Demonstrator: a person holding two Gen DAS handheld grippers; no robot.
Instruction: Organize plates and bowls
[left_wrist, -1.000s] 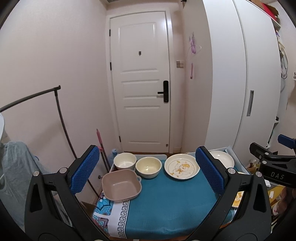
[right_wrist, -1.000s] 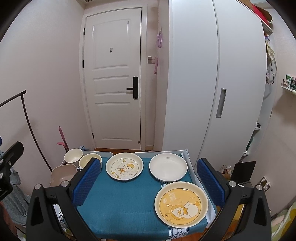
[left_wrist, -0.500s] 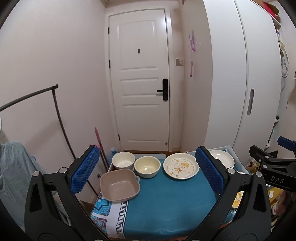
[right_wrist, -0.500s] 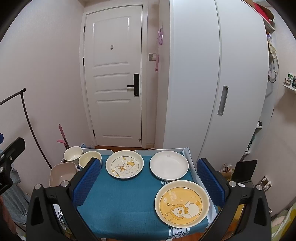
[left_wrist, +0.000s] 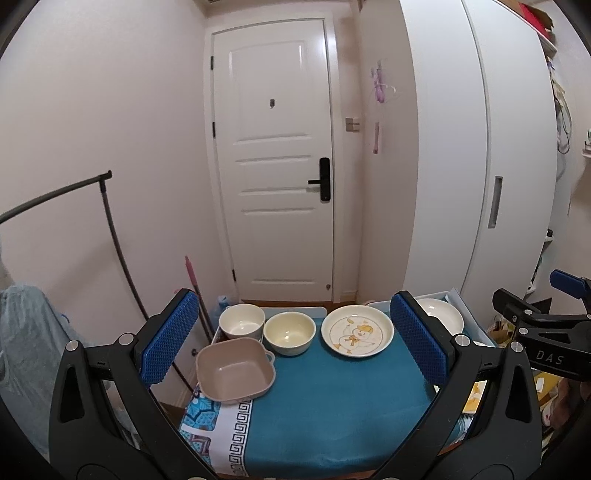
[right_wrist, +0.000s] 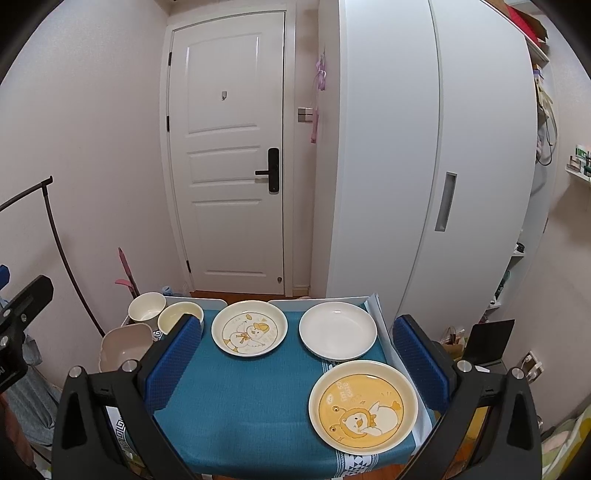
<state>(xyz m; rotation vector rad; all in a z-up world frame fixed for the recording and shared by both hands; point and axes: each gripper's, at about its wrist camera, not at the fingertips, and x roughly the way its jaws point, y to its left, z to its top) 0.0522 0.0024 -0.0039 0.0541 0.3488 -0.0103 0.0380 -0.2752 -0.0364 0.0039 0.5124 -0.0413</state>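
Note:
A small table under a blue cloth (left_wrist: 325, 406) holds the dishes. At its left sit a beige square bowl (left_wrist: 234, 369), a white round bowl (left_wrist: 242, 320) and a cream round bowl (left_wrist: 290, 332). A duck-pattern plate (left_wrist: 357, 331) lies at the back middle; it also shows in the right wrist view (right_wrist: 249, 328). A plain white plate (right_wrist: 338, 330) lies behind a yellow duck plate (right_wrist: 364, 406) at the right. My left gripper (left_wrist: 293, 349) and right gripper (right_wrist: 297, 363) are both open and empty, held above the table's near edge.
A white door (left_wrist: 275, 166) and a white wardrobe (right_wrist: 424, 166) stand behind the table. A black clothes rail (left_wrist: 107, 221) curves at the left. A pink-handled mop (left_wrist: 192, 273) leans by the wall. Bags and clutter (right_wrist: 480, 343) lie on the floor at the right.
Both views have shifted slightly; the dishes sit a touch lower and closer in the frames. Nothing on the table has moved and both grippers stay open.

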